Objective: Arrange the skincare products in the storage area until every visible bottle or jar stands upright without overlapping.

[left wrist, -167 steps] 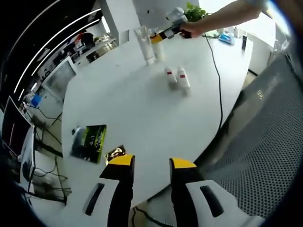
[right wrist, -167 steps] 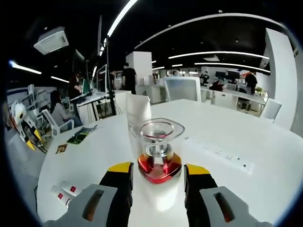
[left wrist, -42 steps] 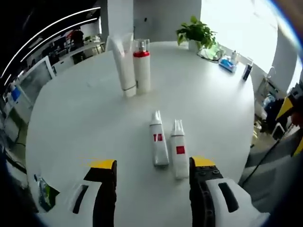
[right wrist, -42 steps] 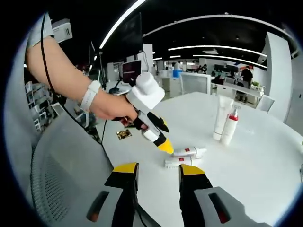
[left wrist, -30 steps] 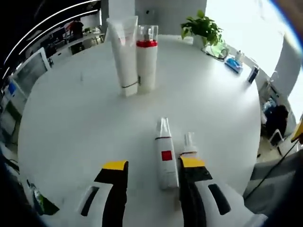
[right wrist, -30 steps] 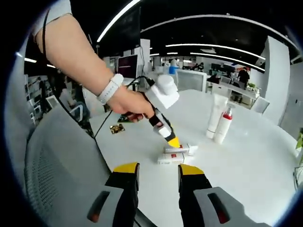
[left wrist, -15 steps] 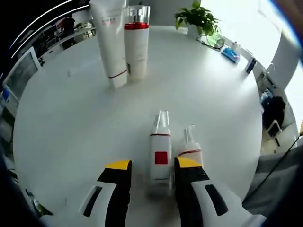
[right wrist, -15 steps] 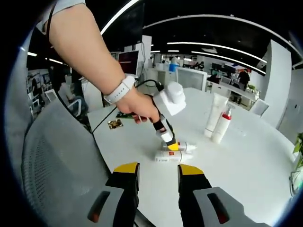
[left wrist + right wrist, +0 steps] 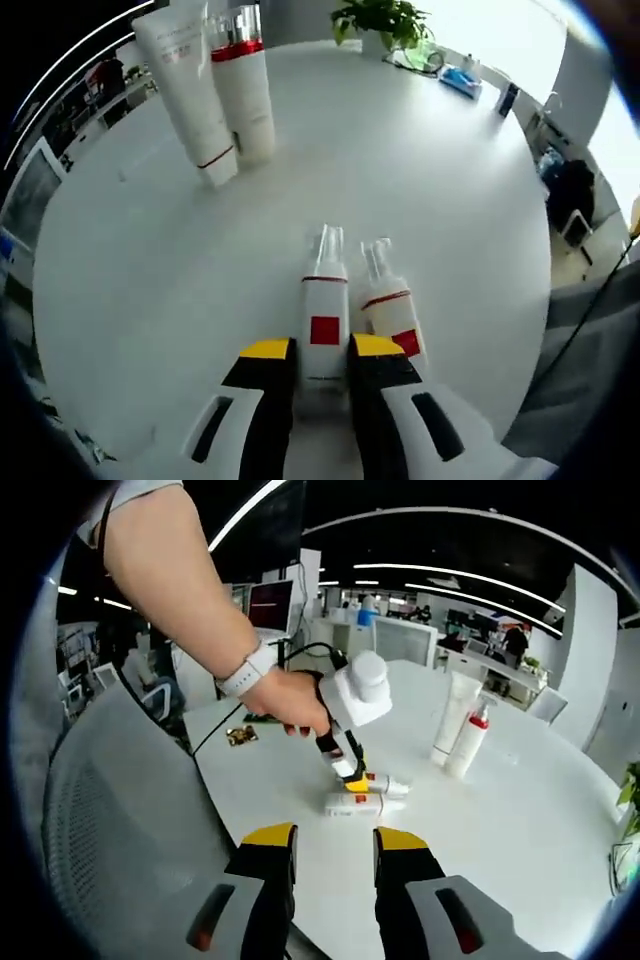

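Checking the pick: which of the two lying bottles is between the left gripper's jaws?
The bottle with the red square label, on the left of the pair; its twin lies outside the left gripper.

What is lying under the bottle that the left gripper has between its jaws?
The white table is directly under the lying bottle. The left gripper jaws stand on both sides of its lower part; its base end is hidden between them.
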`<state>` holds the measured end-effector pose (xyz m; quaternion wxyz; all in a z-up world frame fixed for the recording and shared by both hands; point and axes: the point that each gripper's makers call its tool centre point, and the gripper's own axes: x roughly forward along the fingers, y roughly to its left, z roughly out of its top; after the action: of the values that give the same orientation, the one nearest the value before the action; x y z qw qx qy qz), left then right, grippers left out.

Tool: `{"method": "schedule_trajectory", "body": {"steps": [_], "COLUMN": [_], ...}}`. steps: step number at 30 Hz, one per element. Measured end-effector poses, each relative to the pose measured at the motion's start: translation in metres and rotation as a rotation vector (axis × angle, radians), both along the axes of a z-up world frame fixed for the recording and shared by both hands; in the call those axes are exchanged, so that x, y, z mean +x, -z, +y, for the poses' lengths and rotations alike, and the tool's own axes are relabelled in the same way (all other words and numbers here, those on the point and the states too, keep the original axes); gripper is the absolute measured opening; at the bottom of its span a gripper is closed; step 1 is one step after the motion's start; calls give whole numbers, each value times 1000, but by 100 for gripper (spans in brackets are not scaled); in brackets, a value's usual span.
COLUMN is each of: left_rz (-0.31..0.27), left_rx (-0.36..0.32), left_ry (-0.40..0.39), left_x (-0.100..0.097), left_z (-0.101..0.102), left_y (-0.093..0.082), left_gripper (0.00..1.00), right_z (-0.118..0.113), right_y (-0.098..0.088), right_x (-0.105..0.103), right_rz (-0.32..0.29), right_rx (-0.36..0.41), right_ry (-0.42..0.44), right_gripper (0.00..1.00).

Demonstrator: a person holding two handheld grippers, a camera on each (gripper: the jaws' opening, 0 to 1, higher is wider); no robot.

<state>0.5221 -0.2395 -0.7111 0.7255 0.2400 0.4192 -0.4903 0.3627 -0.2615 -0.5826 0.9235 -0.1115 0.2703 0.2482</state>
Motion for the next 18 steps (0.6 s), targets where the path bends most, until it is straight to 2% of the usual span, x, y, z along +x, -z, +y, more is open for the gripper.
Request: {"method": "schedule_trajectory", "body": {"steps": [2,10,12,13,14,15,18], "left_rz": [34,34,-8,-42,-53,-75,-83], "left_rx": [-49,-228,-306,-335,-352,-383,-410], "left_ry": [-64,-199,-196,-190,-184,-170,-163], "left_x": [0,1,-4,-9,-13,-21,-37], "left_z": [0,7,4,3,2,1,3], "left_y": [-8,-54,-77,-89,-96,-107,-118], "left_gripper": [18,18,18,18,18,18,18], "right_z": [1,4,2,0,-1,2,0], "right_y": [1,2,0,-7,-12,-19,-22], "right_x": [0,-1,-1,2,4,5,5], "right_rz": [4,7,7,-27,-52,-66,-67], "right_rx": [-3,-3,23,39,59,111,159], "right_ry": [-7,-25,-12,7,19,32,49], "right_gripper": [23,22,21,21,19,19,22]}}
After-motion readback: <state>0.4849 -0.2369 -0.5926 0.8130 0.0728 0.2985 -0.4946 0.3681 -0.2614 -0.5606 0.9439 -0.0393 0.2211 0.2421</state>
